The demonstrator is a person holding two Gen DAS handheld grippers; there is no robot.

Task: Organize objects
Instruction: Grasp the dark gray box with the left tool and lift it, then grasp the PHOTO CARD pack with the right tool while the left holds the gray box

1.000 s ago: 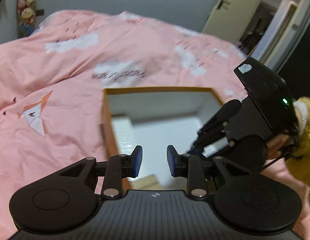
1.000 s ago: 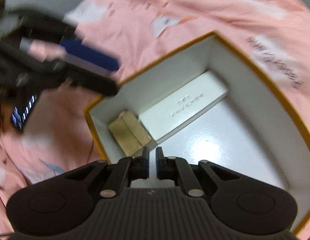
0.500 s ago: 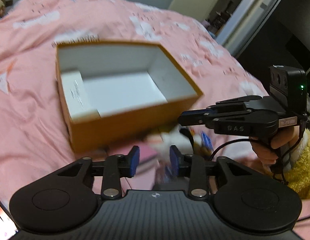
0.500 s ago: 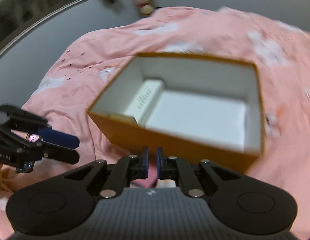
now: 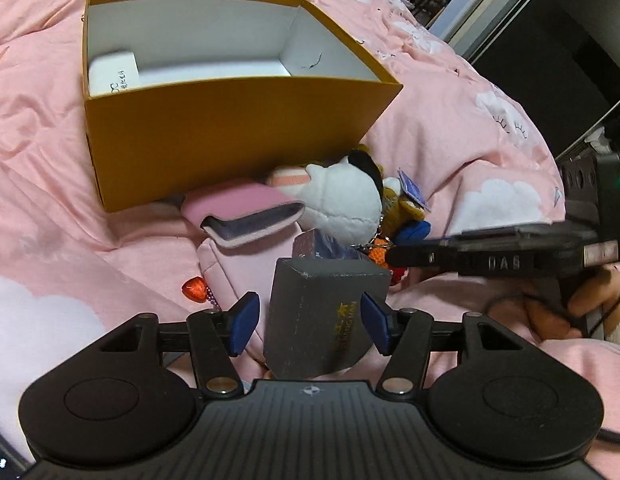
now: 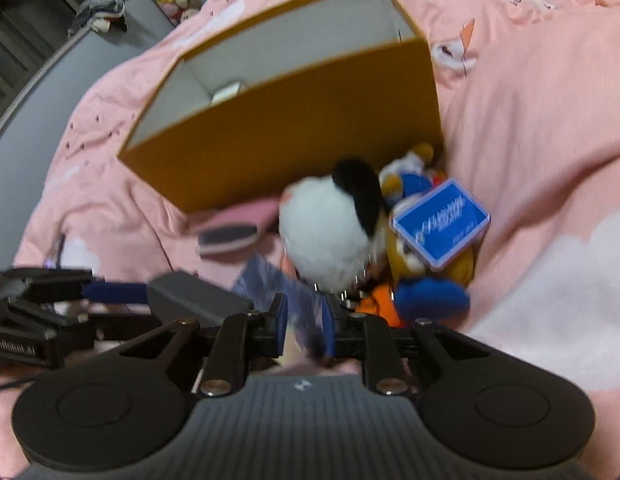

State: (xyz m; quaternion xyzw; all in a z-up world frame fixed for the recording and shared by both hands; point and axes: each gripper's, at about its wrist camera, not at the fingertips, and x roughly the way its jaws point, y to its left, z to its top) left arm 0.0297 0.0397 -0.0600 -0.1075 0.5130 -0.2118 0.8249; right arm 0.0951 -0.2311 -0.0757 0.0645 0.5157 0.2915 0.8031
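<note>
Having dropped from over the orange box (image 5: 230, 136) toward the pile beside it, the left gripper (image 5: 306, 322) is straddling the dark grey carton (image 5: 321, 316), fingers spread, while the right gripper (image 6: 304, 322) is closing around a bluish card (image 6: 286, 288), seemingly for boxing.

Right tongs (image 6: 304, 322) straddle a bluish card (image 6: 288, 286).

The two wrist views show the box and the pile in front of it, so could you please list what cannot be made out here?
- Orange box floor: the near wall hides most of it in both views; only a white carton shows.
- Right gripper: motion blur obscures the bluish item between its fingers.
- Left gripper: contact with the grey box is unclear.
- Gold print on the grey box: too small.
</note>
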